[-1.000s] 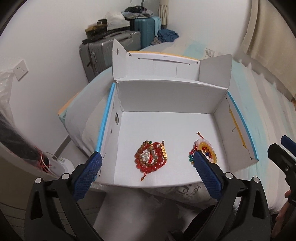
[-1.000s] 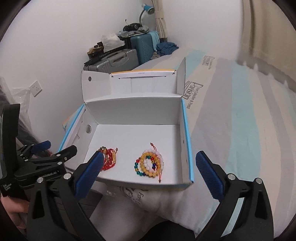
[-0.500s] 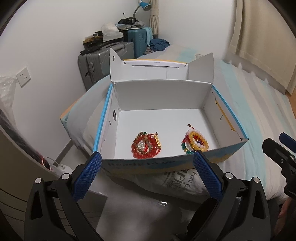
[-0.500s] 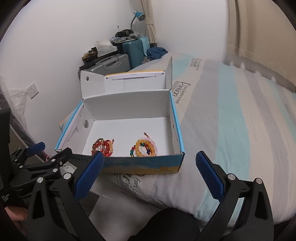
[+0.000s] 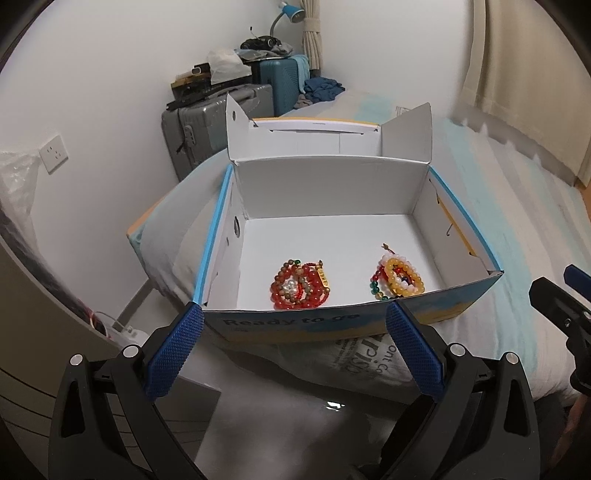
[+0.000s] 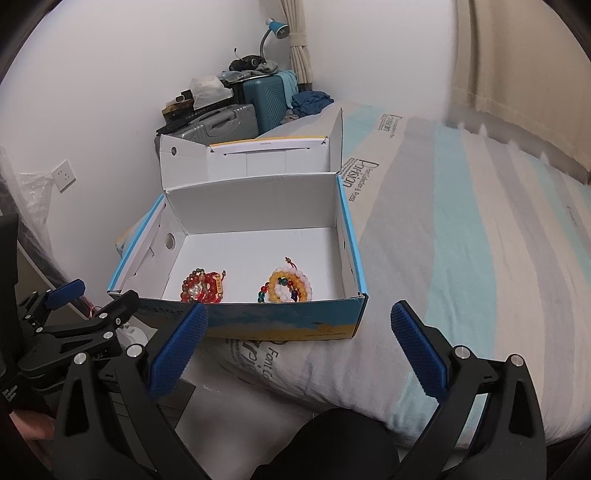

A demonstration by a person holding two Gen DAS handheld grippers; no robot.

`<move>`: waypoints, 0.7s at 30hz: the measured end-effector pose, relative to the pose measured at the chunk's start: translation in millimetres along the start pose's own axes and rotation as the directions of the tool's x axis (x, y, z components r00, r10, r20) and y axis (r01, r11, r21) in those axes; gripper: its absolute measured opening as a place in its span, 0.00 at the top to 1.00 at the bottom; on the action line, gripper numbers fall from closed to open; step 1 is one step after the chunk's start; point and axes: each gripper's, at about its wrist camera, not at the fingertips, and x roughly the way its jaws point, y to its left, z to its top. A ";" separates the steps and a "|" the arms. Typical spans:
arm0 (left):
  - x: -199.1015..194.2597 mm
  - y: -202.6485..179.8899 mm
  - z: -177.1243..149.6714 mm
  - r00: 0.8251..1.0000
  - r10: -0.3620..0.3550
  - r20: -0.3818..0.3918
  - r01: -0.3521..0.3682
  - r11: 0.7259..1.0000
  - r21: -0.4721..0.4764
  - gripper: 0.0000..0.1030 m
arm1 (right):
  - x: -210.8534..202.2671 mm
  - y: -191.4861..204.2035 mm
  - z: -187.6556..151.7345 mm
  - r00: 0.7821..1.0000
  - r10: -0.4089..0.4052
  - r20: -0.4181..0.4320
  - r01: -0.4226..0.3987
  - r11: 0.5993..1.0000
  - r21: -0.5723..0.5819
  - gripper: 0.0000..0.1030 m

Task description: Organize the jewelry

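l gripper [image 5: 293, 345] & r gripper [image 6: 299, 345] jaws wide, empty, bracelets [image 5: 302, 284] prob. beaded, in box [image 5: 332, 325]

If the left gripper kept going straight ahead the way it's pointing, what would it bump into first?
Probably the near wall of the open box. The left gripper is open, and that blue printed wall sits right between its fingertips. The red bracelets lie beyond it, inside. Depth is hard to judge here.

One open white cardboard box with blue edges [image 5: 461, 299]. Two bracelet heaps inside: one red and brown beaded cluster [image 5: 301, 284], one yellow and multicoloured beaded cluster [image 5: 399, 277]. Two hard suitcases: one grey [image 5: 207, 122], one teal [image 5: 277, 83]. One blue desk lamp [image 6: 277, 29].
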 end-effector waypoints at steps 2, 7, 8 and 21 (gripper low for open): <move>2.1 0.6 -0.6 1.000 -0.016 -0.014 0.016 1.000 -0.007 0.06 | 0.3 -0.3 -1.9 1.000 0.000 0.000 0.000 1.000 0.002 0.07; 3.3 2.4 -1.4 0.999 -0.041 -0.008 0.041 0.998 -0.038 0.06 | 1.3 1.2 -5.5 1.000 -0.001 -0.006 0.001 1.000 0.002 0.07; 3.9 2.8 -1.3 0.999 -0.041 -0.010 0.041 0.998 -0.046 0.06 | 1.5 1.2 -6.1 1.000 -0.002 -0.007 0.002 1.000 0.001 0.07; 0.0 0.4 -2.9 1.000 -0.021 0.013 0.022 0.998 -0.067 0.05 | 1.1 -0.2 -7.9 1.000 0.000 -0.012 0.000 1.000 0.004 0.07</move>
